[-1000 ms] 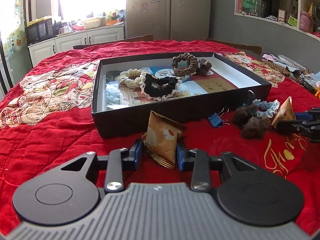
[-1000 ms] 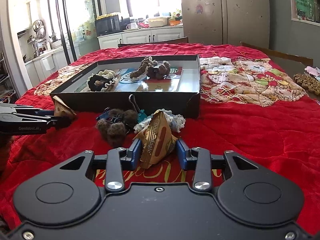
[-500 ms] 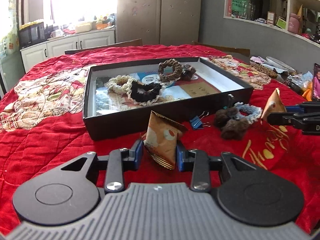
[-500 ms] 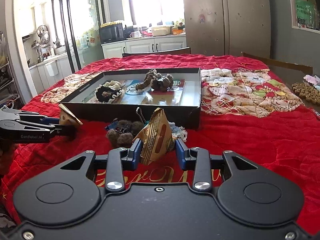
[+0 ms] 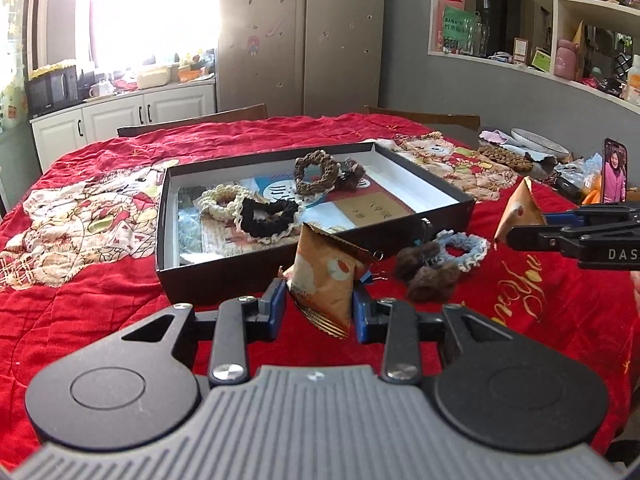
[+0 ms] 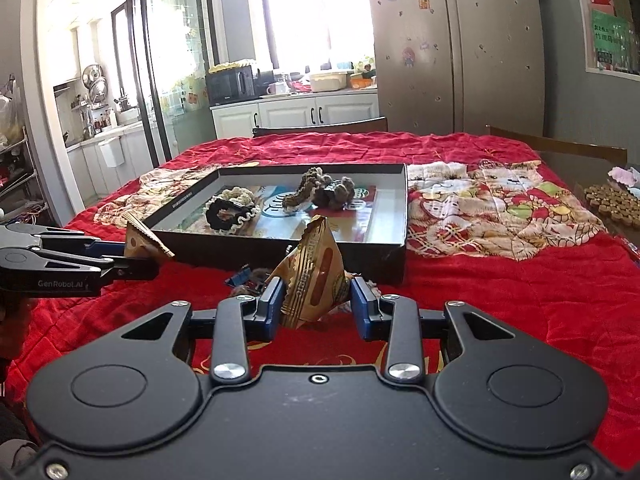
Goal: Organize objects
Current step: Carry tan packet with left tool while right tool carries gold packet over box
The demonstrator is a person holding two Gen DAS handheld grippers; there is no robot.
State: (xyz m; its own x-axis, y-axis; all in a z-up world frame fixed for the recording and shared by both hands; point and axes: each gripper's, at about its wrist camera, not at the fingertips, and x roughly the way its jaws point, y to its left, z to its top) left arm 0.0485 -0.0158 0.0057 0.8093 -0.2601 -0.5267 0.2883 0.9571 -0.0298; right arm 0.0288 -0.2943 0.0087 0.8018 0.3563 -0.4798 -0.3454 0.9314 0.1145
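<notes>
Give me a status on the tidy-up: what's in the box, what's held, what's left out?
Done: several scrunchies, including a black scrunchie, lie in the black box. In hand: left gripper and right gripper each clamp a snack packet, lifted off the red cloth. Left: brown scrunchies, a blue scrunchie and a blue binder clip in front of the box.

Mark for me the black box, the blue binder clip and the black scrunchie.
black box (image 5: 320, 262), left wrist view, near outer wall.
blue binder clip (image 6: 239, 279), right wrist view, blue body.
black scrunchie (image 5: 266, 216), left wrist view, dark fabric ring.
</notes>
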